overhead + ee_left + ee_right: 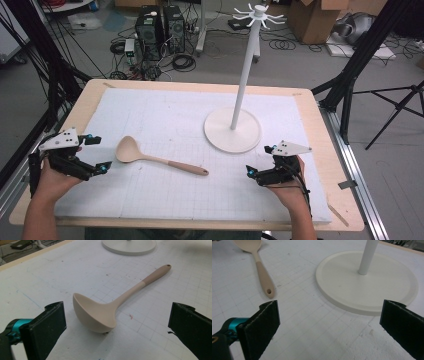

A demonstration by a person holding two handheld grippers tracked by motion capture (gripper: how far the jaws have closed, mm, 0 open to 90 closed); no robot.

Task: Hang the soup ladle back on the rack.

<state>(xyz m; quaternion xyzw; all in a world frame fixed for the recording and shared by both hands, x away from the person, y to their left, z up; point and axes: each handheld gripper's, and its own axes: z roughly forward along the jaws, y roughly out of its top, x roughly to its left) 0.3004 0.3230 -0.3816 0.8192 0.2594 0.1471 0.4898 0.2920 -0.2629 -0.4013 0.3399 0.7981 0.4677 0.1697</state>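
The ladle (150,157) lies flat on the white mat (165,120), bowl just beside the left gripper (95,155), whose jaws stand wide and empty. The right gripper (260,162) (near the stand's round base (232,131)) gapes equally wide, seemingly touching nothing.

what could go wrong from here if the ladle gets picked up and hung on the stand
1. The beige silicone ladle lies flat on the white mat, so the open left gripper may push its rounded bowl instead of gripping.
2. The tall white hook stand is slim; a bump from the open right gripper might rock it.
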